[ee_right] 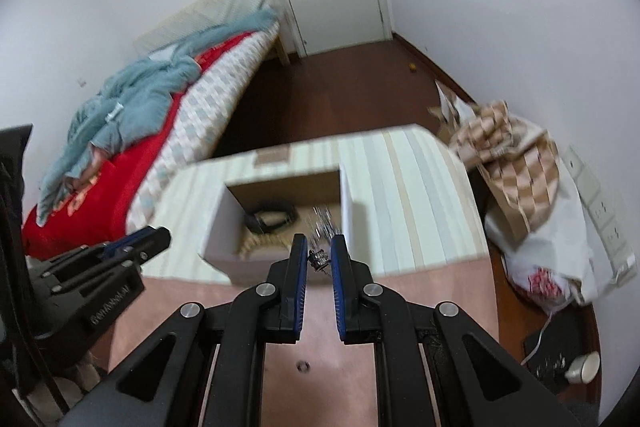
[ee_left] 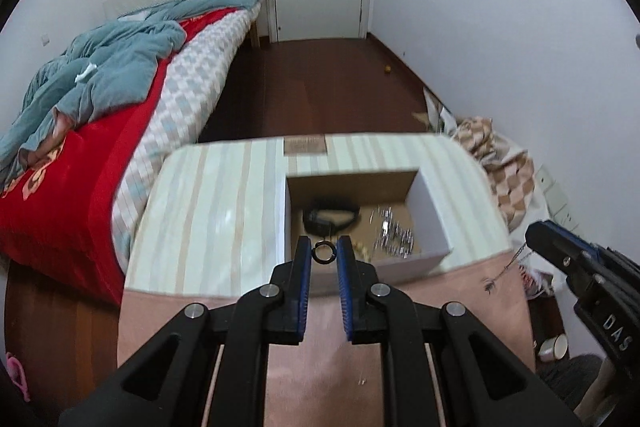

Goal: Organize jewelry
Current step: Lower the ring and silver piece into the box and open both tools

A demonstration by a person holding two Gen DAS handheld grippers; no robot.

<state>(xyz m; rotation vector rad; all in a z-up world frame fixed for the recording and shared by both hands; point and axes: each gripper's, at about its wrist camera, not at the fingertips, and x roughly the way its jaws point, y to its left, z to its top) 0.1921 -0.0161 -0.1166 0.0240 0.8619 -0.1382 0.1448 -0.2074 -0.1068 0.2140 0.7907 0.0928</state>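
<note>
1. Left tool: clenching ring, hovering at box near rim.
2. Right tool: pinching chain pendant, chain dangling.
3. Advancing over box interior before releasing; avoiding rim snag.

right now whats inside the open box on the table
Inside the box: a black band, a silvery jewelry pile and something beige. The near wall and grippers hide the front floor.
</note>
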